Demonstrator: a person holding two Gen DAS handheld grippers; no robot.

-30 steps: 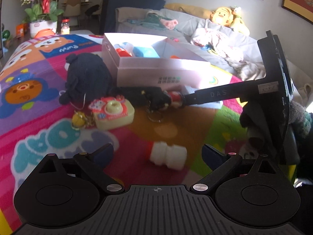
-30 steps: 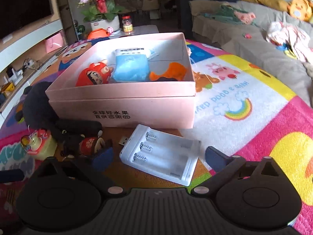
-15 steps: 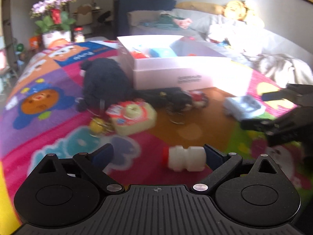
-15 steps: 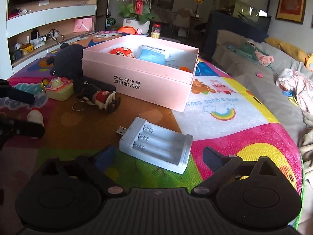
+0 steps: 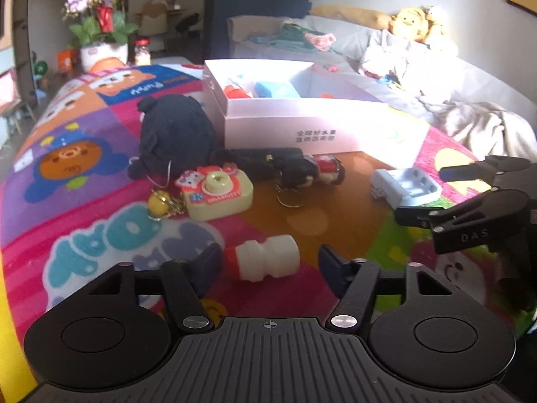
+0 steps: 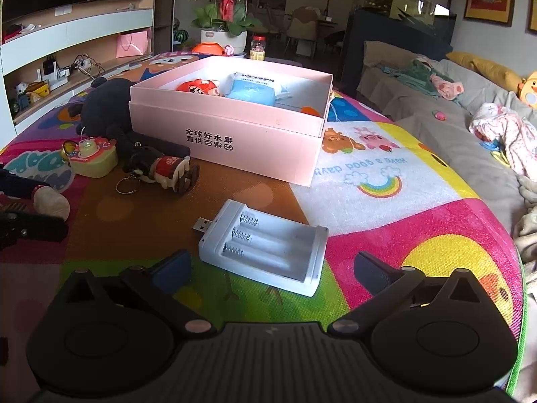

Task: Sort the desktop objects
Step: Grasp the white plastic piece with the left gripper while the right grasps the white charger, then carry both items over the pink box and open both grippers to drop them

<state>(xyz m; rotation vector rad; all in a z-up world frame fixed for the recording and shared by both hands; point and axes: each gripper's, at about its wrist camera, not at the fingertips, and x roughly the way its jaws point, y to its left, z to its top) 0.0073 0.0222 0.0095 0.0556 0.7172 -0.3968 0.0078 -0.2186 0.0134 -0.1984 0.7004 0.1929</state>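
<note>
Okay, left wrist view: left gripper point(image 5: 268, 263) jaws closing around a small white plastic bottle with a red cap point(image 5: 263, 262) lying on its side on the colourful cartoon play mat point(image 5: 84, 174). The bottle's long axis runs across the gap, cap toward the left finger point(image 5: 208, 265), base toward the right finger, so the pinch would land end to end; the cap end looks just against the left pad, a gap shows at the right pad, so not pinched yet. Farther off: yellow toy camera keychain point(image 5: 218, 194), black plush toy point(image 5: 178, 134), small red-and-black figure keychain point(image 5: 315, 169), then the open pink cardboard box point(image 5: 302, 124) with a few items already inside. Right gripper's dark fingers point(image 5: 470, 198) enter at the right edge, near a white plastic battery charger with USB plug point(image 5: 406, 188). Right wrist view: right gripper point(image 6: 272, 268) spread wide and opening, nothing pinched; the charger lies on the mat between and just ahead of the fingers, long axis angled from plug at upper left to lower right, roughly across the gap. Box sits beyond it. Left arm is nearer the bottle, right arm nearer the charger; likely both go into the box.
</note>
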